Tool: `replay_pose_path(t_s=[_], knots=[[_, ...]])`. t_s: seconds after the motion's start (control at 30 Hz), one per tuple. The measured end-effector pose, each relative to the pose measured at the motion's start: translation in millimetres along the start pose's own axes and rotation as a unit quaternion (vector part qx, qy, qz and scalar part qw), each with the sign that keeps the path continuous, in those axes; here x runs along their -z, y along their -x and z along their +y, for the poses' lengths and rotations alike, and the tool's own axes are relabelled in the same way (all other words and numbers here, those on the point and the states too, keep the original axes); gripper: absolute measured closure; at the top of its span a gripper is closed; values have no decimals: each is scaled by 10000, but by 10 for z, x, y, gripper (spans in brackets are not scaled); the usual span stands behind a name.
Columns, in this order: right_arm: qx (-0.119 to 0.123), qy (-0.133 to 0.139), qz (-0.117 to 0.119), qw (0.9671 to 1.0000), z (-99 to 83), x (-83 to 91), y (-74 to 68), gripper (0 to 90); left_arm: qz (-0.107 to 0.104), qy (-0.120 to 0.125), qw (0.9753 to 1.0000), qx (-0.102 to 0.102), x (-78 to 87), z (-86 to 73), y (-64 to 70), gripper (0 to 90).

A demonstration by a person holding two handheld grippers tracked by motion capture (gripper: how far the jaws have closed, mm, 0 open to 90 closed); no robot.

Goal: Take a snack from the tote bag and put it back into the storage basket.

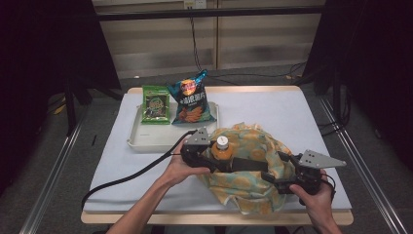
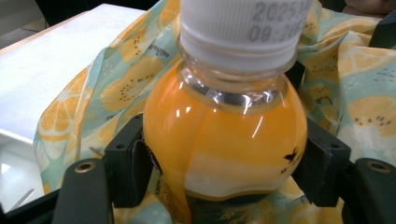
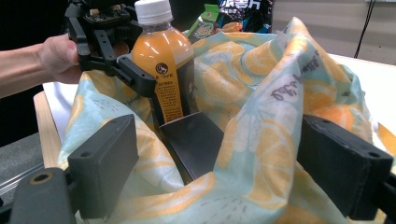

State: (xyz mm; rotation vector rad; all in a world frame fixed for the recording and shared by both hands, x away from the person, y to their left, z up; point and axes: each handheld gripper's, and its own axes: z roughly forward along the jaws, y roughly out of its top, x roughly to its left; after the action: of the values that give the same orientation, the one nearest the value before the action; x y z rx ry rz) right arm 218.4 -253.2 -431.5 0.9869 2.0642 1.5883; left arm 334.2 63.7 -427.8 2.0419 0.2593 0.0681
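Orange juice bottle (image 2: 224,140), white cap, sits clamped at its shoulder between the jaws of our left tool (image 1: 210,157), upright, its lower half already down inside the mouth of the citrus-print fabric bag (image 1: 248,170). We judge we're mid-lowering it into the bag.

Our right tool (image 3: 224,163) has its jaws set wide on either side of a fold of the bag rim; the cloth runs between them, but we cannot tell whether they actually pinch it or just prop it.

Risks, as we judge them:
- smooth rounded shoulder, so the bottle could slide down or twist in the left tool if the grip eases early
- bag is limp; if the right tool loses the rim, the mouth collapses against the bottle and blocks it
- released while off vertical, the bottle tips inside, since soft cloth gives no support
- a dark flat item (image 3: 194,140) stands in the bag just beside the bottle; it could catch the base

Farther out on the table (image 1: 272,109), a white tray (image 1: 146,141) holds a green snack packet (image 1: 156,105) and a blue chip bag (image 1: 191,97), well apart from the work.
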Motion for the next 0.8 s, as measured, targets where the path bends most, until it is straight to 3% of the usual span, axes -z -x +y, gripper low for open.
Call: replay_pose_path(t_s=[0.33, 0.57, 0.8], knots=[[3, 4, -9, 10000, -3, 5, -6, 128, 87, 20, 9999, 127, 26, 35, 39, 313], [28, 23, -10, 10000, -2, 4, -8, 128, 103, 304, 9991, 279, 138, 164, 101, 313], [18, 34, -3, 10000, 4, 12, -12, 128, 152, 362, 9989, 249, 217, 254, 116, 313]])
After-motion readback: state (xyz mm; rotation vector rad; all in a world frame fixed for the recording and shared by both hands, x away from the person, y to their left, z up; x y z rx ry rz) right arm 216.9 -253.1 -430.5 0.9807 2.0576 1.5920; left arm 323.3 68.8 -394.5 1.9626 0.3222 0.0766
